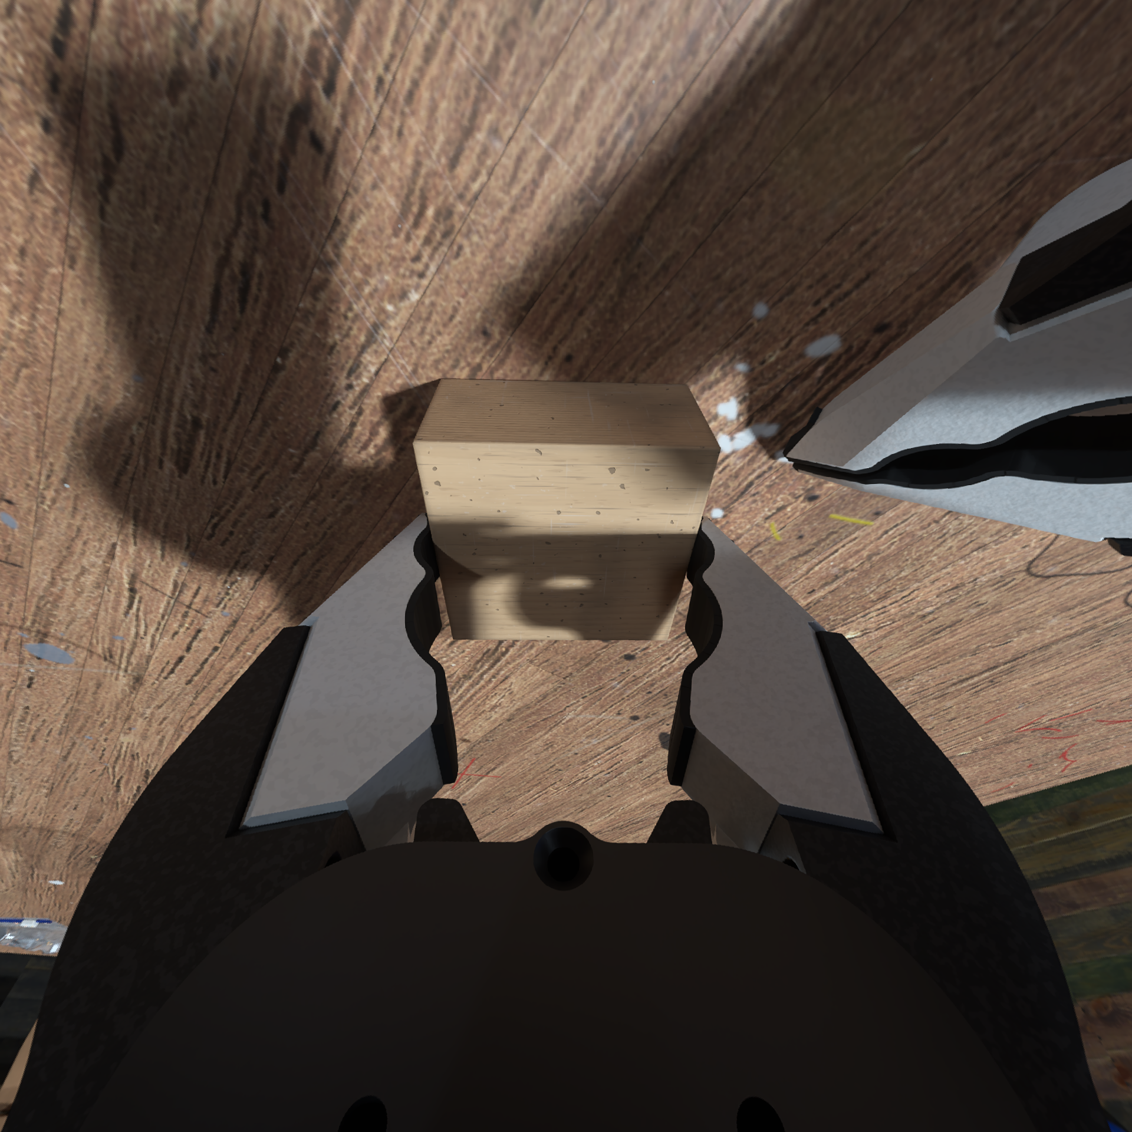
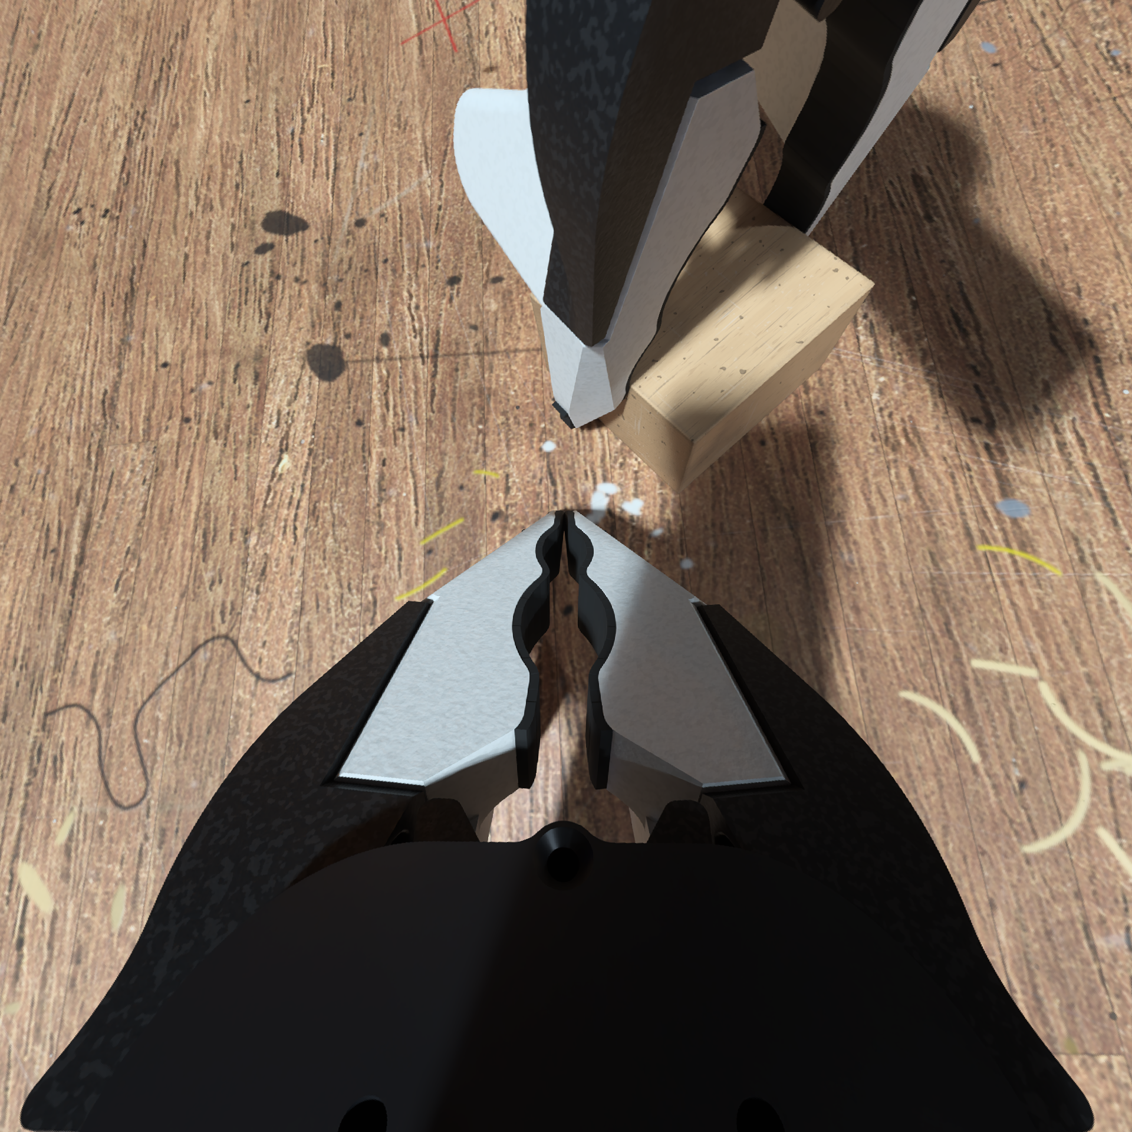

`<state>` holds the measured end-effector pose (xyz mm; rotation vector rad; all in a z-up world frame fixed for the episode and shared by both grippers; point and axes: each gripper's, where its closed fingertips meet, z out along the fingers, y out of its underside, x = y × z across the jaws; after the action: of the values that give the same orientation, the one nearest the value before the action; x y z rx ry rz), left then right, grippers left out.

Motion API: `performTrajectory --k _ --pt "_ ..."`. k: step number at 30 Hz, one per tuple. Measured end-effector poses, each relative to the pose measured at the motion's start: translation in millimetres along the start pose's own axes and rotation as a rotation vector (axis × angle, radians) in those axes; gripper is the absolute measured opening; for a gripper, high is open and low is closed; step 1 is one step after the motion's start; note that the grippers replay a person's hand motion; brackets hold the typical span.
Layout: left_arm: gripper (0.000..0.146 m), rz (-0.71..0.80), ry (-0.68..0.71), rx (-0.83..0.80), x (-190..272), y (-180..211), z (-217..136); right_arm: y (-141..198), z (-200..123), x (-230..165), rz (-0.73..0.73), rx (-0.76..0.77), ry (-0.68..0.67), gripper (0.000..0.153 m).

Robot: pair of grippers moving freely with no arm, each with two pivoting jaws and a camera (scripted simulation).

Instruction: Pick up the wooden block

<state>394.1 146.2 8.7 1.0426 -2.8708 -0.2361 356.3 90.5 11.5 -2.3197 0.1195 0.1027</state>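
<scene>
The wooden block [image 1: 563, 490] is a pale, speckled cuboid on the brown plank table [image 1: 245, 306]. My left gripper [image 1: 565, 539] is shut on the block, with its two fingertips pressed against the block's left and right sides. The right wrist view shows the block [image 2: 753, 343] held between the left gripper's fingers [image 2: 692, 312], which come down from above. I cannot tell whether the block touches the table. My right gripper [image 2: 565, 517] is shut and empty, with its tips just short of the block's near corner. It also shows at the right edge of the left wrist view [image 1: 919, 453].
The table [image 2: 214, 429] bears paint spots, scratches and a thin dark scribble [image 2: 141, 735]. Its edge [image 1: 1041, 790] runs at the lower right of the left wrist view, with darker floor [image 1: 1078, 888] beyond. Large shadows lie left of and behind the block.
</scene>
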Motion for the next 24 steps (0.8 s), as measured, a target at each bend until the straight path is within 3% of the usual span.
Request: performTrajectory --k 8,24 --pt "0.082 0.0 0.002 -0.009 0.3 0.0 -0.1 -5.6 -4.9 2.8 0.046 0.036 -0.043 0.0" --pt "0.082 0.026 -0.019 -0.051 -0.1 -1.2 -2.4 -2.3 1.0 10.4 -0.002 -0.025 -0.049 0.0"
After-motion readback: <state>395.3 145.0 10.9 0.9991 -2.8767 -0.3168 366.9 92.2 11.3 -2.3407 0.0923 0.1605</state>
